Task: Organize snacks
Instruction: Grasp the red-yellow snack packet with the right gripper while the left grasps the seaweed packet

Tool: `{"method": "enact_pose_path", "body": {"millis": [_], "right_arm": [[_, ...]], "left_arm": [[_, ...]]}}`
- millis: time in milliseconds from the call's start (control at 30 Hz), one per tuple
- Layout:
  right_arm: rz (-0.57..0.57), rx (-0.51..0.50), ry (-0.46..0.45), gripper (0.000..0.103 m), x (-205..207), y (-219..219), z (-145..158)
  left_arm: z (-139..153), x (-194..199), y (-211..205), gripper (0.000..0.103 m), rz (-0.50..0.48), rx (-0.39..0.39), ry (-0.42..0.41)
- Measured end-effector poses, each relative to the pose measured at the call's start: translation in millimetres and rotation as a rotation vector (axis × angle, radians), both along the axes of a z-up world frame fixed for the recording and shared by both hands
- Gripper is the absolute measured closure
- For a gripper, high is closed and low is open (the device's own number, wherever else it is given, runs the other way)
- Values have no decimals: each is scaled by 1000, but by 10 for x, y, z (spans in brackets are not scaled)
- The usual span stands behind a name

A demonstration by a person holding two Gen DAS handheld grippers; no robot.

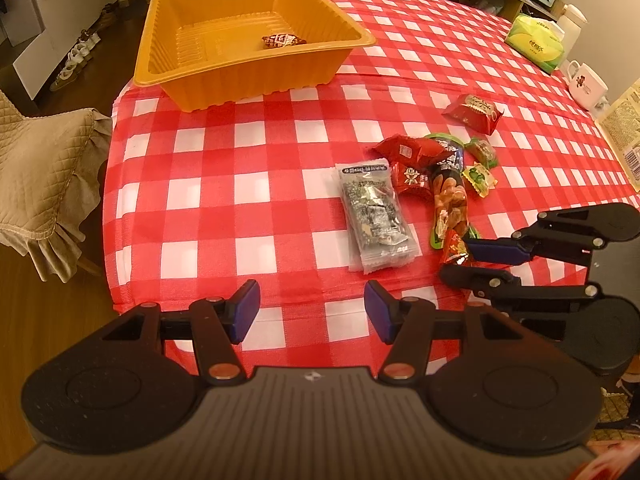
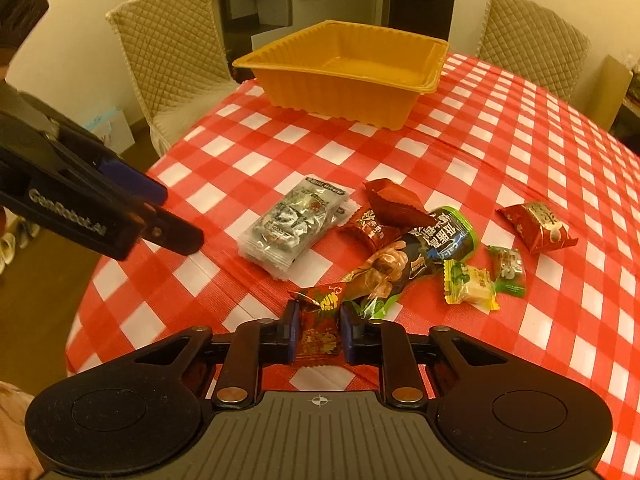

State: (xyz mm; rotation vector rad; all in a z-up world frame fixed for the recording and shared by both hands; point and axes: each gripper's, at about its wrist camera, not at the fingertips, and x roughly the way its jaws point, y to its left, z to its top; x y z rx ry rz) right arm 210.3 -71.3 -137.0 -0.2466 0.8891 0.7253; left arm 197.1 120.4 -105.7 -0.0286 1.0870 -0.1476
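Right gripper (image 2: 319, 330): my jaws pinch the red candy packet (image 2: 320, 326).
Left gripper (image 1: 312, 312): jaws spread, empty.
Risk: slick wrapper may slip before the orange tray (image 2: 400, 110).

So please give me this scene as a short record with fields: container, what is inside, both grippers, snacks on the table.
container: orange tray
inside: one wrapped snack
left gripper: open, holding nothing
right gripper: fingers around the red candy packet
on table: grey packet, nut bag, several small candies
surface: red checked cloth
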Motion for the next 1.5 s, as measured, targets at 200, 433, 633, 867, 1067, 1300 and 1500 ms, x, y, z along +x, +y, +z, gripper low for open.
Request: {"method": "enact_pose_path", "body": {"millis": [200,433,633,867,1067,1300,1500], "right_arm": [[-99,113,48,82,26,-240,210],[-273,188,88,82,74,-645,370],[-394,196,90,82,68,-958,413],[-488,189,93,82,8,-1200,401],[-523,184,93,82,-16,-1289,406],[-536,181,87,82,1,-1311,414],[-511,187,79,82,44,-1239,437]], "left_arm": [[12,83,-76,48,-27,-5,-12],[30,255,-278,48,-86,-3,-36],[17,396,-465,48,-140,7,-49],[-88,581,-592,48,-175,31,-46],[-220,714,-605,48,-177,58,-32],[-265,746,-529,60,-165,63,-22],[-231,692,-405,68,-143,47,-27]]}}
